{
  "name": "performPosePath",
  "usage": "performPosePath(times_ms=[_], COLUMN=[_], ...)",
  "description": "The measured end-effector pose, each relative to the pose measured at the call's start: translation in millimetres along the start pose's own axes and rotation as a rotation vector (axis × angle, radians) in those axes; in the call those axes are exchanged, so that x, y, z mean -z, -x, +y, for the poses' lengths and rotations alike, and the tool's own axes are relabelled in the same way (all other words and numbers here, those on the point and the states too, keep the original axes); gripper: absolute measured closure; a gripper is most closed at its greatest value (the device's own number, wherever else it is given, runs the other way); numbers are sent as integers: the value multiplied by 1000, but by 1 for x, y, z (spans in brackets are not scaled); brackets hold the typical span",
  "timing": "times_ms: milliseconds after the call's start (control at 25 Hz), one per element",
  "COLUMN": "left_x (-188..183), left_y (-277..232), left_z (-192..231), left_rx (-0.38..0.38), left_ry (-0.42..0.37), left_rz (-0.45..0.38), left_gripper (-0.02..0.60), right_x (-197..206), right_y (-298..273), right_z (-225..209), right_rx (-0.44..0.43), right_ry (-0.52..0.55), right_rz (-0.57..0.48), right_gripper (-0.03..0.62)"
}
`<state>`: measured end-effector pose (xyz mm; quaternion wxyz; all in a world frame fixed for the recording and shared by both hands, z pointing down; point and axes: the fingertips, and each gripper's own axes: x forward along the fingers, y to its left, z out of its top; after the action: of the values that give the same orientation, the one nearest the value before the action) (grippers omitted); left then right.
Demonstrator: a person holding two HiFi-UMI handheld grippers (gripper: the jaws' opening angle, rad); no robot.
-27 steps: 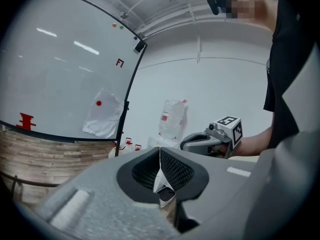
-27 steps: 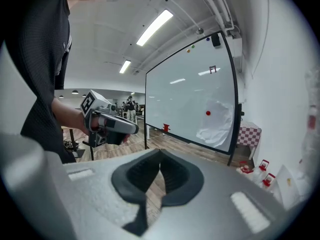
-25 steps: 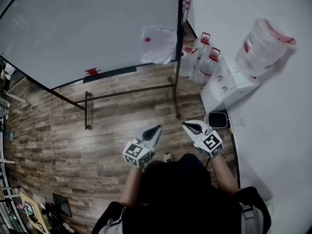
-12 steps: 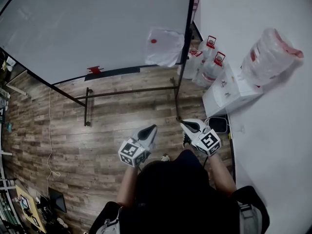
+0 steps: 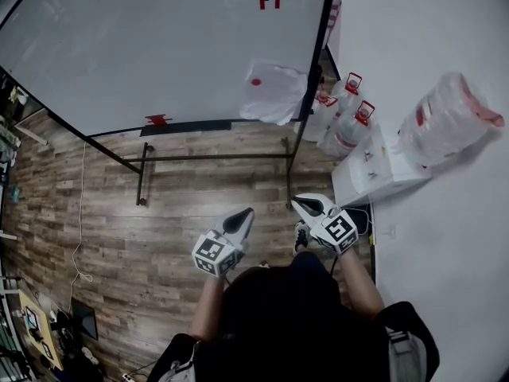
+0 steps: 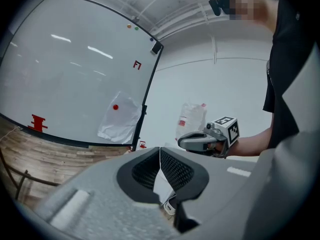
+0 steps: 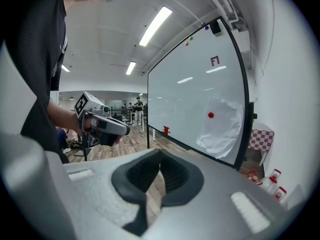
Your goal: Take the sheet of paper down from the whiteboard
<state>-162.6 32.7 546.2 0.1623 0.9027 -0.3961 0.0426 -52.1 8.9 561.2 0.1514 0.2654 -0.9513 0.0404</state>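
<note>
A crumpled white sheet of paper (image 5: 274, 92) hangs at the lower right corner of the whiteboard (image 5: 159, 46), pinned by a round red magnet (image 5: 256, 81). The same paper (image 6: 120, 118) shows in the left gripper view, and the paper (image 7: 222, 126) shows in the right gripper view. My left gripper (image 5: 245, 213) is shut and empty, held well short of the board. My right gripper (image 5: 301, 204) beside it is also shut with nothing in it. Both point toward the board's right end.
The whiteboard stands on a black frame (image 5: 290, 153) over wood flooring. Water jugs with red caps (image 5: 342, 122) stand right of it, by a white cabinet (image 5: 374, 169) bearing a large upturned bottle (image 5: 445, 122). A white wall (image 5: 445, 277) runs along the right. A cable (image 5: 79, 213) trails at left.
Both grippers, still shut, have moved forward toward the whiteboard; the board and paper sit lower and nearer in the head view.
</note>
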Motion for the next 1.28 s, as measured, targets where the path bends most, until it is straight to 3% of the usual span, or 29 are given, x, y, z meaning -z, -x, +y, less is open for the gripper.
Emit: performPosePath(times_ms=[600, 1280], left_x=[-28, -51], left_y=[-93, -164], left_z=[13, 21], left_rx=[-95, -290], left_ry=[4, 32], left_rz=[-23, -61], left_gripper=[568, 568], right_x=[7, 9], right_y=[4, 0], right_z=[-117, -218], right_rx=[-62, -205], right_ry=[-28, -19], right_rz=[-5, -30], right_gripper=[591, 591])
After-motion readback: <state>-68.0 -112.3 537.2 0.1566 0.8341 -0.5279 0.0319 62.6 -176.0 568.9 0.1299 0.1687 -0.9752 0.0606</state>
